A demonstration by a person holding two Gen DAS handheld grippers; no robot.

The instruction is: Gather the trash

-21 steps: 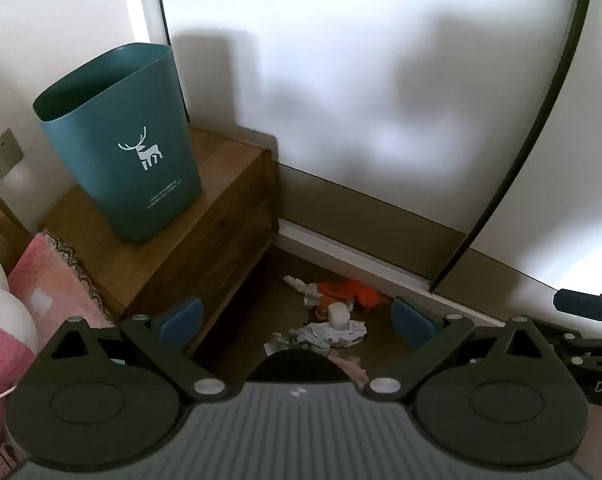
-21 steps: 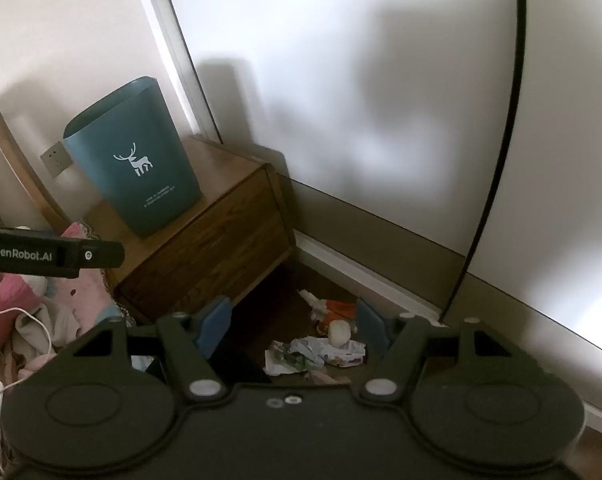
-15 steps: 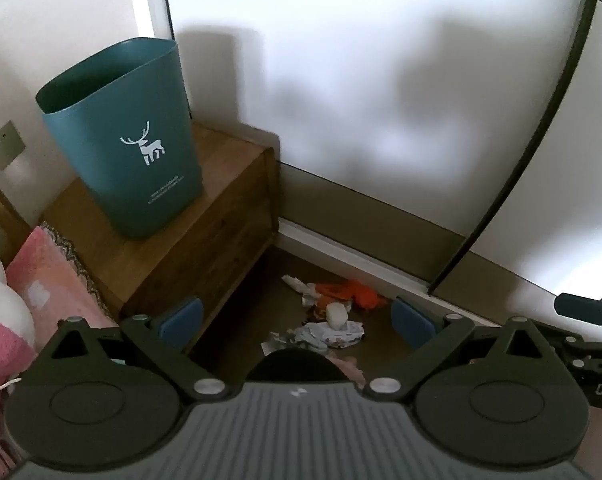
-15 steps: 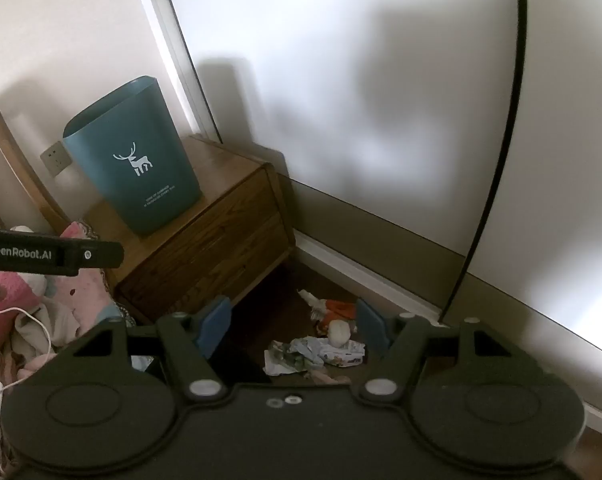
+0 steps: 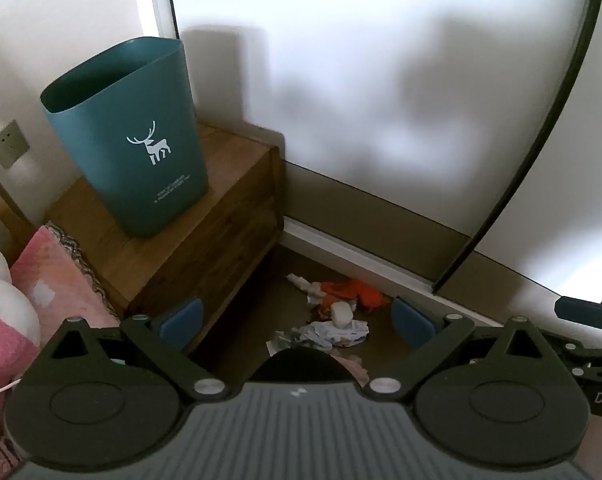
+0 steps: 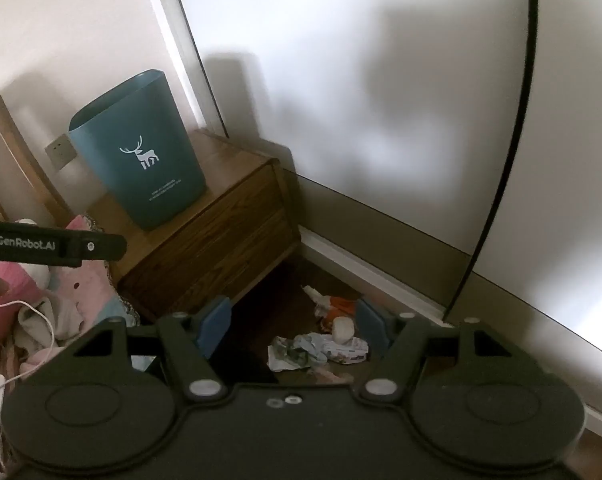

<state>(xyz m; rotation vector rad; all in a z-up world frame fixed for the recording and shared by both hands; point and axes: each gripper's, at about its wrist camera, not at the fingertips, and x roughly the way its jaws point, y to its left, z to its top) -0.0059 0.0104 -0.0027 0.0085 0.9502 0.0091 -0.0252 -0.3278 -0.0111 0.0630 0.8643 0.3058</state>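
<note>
**Trash heaped on the floor, both grippers empty**

Trash (image 5: 333, 322), crumpled paper and something orange, lies on the floor where the wooden cabinet (image 5: 205, 236) meets the wall. The teal bin (image 5: 133, 152) stands on the cabinet's top, handy for drops. Left gripper (image 5: 297, 316) and right gripper (image 6: 293, 320) hang above, fingers wide. The nearest scraps, possibly wrappers, are cut off.

I read "GenRobot.AI" on the black bar of the left gripper (image 6: 53, 245). The small white print on the teal plastic bin (image 6: 141, 168) stays illegible to me.
</note>
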